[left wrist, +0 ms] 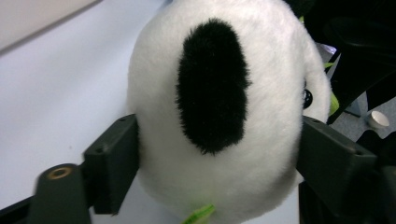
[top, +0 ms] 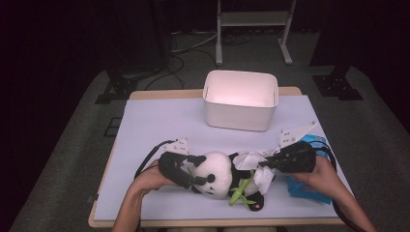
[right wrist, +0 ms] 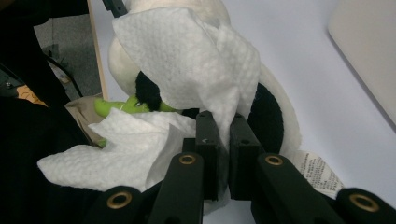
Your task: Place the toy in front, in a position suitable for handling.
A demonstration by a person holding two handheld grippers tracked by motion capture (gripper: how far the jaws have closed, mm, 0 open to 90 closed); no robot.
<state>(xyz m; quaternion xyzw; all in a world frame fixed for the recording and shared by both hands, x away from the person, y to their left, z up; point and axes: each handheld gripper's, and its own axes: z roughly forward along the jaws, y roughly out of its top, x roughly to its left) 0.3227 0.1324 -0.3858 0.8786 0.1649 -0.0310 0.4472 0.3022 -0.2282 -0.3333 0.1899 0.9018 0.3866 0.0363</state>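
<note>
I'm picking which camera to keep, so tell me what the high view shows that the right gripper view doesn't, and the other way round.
High view alone: both hands at the table, the left gripper with its jaws around the plush panda's white head, and the blue packet under the right hand.

Right gripper view alone: the right gripper shut on the white paper tissue, and the printed label on the panda.

Both: panda, tissue, green bamboo sprig, white plastic bin, pale blue tabletop.
</note>
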